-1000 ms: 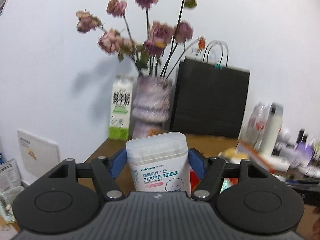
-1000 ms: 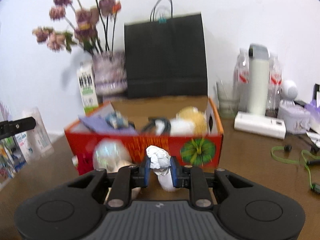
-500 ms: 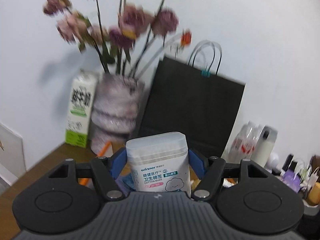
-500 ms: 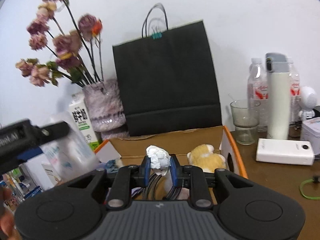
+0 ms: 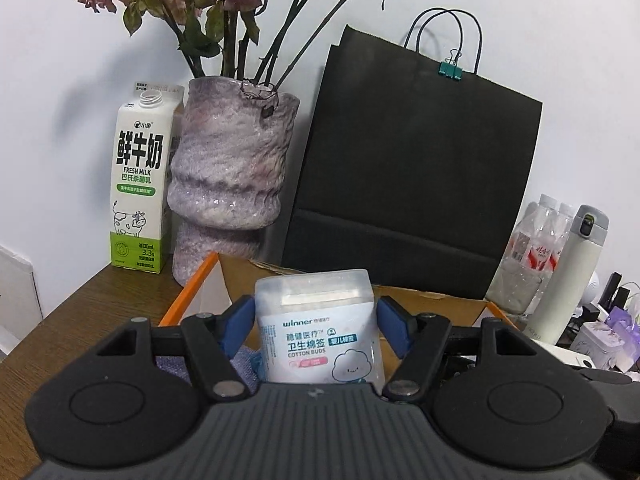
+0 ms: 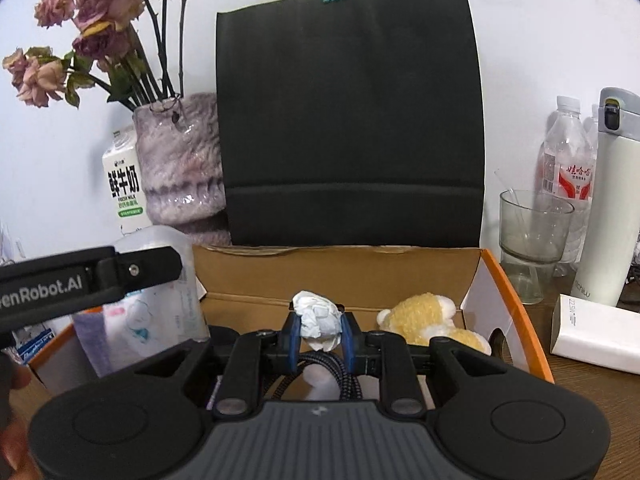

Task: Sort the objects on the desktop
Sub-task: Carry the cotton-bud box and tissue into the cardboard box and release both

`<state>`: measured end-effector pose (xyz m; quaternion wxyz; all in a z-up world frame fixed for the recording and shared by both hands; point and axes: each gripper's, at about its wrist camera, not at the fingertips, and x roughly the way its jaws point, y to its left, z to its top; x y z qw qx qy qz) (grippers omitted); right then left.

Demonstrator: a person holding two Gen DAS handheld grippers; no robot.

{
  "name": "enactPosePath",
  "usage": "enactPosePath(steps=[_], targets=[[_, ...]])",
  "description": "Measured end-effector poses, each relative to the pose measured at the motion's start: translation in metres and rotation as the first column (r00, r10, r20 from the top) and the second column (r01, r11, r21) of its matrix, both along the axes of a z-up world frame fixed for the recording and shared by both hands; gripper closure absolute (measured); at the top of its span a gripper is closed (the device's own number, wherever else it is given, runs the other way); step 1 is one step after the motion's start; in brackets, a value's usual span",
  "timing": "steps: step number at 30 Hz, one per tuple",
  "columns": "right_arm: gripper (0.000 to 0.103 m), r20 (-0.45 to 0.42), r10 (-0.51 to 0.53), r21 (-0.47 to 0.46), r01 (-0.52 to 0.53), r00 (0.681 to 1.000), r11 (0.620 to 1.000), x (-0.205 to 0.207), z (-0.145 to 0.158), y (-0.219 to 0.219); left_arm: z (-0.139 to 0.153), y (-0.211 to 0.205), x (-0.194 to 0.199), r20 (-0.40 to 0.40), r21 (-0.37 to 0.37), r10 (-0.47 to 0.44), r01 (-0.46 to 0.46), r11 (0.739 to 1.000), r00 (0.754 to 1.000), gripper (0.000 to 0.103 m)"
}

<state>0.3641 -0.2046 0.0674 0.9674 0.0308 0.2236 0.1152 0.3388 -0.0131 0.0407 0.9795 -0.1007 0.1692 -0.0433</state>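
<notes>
Hovering both loads over cardboard box [image 6: 496, 280] now, off desk 1s ago | L gripper [image 5: 316, 320] clamped on cotton-bud box [image 5: 316, 336] | R gripper [image 6: 320, 330] clamped on tissue wad [image 6: 318, 316] | drop next, prob.

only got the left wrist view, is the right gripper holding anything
Observer: Yes, the right gripper is shut on a crumpled tissue.
Operator: where is it relative to the box
Observer: Over the open box, near the middle.
Operator: whats already in there
Observer: A yellow plush toy at the right end, and a braided cable under the tissue.
Operator: and my cotton buds from that side
Observer: The cotton bud box hangs at the box's left end in the left gripper.
</notes>
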Motion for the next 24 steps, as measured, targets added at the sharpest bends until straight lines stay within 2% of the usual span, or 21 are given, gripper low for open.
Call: enactPosePath(steps=[2,3,4,5,6,7,9,12,14,15,19,24], targets=[[0.08,0.008,-0.006,-0.005,0.006,1.0,1.0,-0.001,0.0,0.0,-0.001,0.0,0.003,-0.013,0.002,0.0,0.0,1.0,1.0,0.034],[0.071,0.01,-0.008,-0.008,0.009,1.0,1.0,-0.002,0.0,0.0,-0.002,0.0,0.003,-0.021,0.002,0.002,-0.002,1.0,1.0,0.032],[0.053,0.013,-0.013,-0.008,0.013,1.0,1.0,-0.003,0.0,0.0,-0.002,0.001,0.003,-0.024,0.0,0.006,-0.006,1.0,1.0,0.028],[0.044,0.023,-0.02,-0.01,0.021,1.0,1.0,-0.004,0.0,-0.001,-0.003,0.001,0.004,-0.031,-0.001,0.009,-0.009,1.0,0.999,0.014],[0.028,0.033,-0.028,-0.015,0.029,0.999,0.999,-0.006,0.001,-0.001,-0.003,0.001,0.003,-0.034,-0.006,0.009,-0.009,1.0,0.999,0.004],[0.022,0.046,-0.035,-0.023,0.036,0.998,0.999,-0.007,0.002,-0.001,-0.002,0.001,0.001,-0.029,-0.017,0.008,-0.008,1.0,1.0,0.002],[0.021,0.062,-0.038,-0.036,0.04,0.997,0.999,-0.009,0.003,-0.001,0.001,0.002,-0.002,-0.023,-0.032,-0.007,0.007,0.999,1.0,0.0],[0.009,0.064,-0.05,-0.036,0.052,0.997,0.998,-0.01,0.004,-0.003,0.003,-0.001,-0.006,-0.018,-0.022,-0.005,0.005,1.0,1.0,0.0],[0.007,0.057,-0.059,-0.044,0.061,0.997,0.997,-0.01,0.004,-0.003,0.002,-0.003,-0.006,-0.025,-0.005,0.001,-0.002,1.0,1.0,0.0],[0.001,0.053,-0.063,-0.046,0.066,0.997,0.997,-0.009,0.004,-0.003,0.001,-0.004,-0.006,-0.03,0.003,0.004,-0.004,1.0,1.0,0.0],[0.0,0.047,-0.072,-0.042,0.074,0.996,0.996,-0.009,0.003,-0.004,-0.004,-0.005,-0.005,-0.052,0.022,0.015,-0.013,1.0,0.999,0.0],[0.0,0.05,-0.083,-0.036,0.085,0.995,0.996,-0.012,0.003,-0.006,-0.001,-0.002,-0.009,-0.046,0.007,0.022,-0.021,1.0,0.999,0.0]])
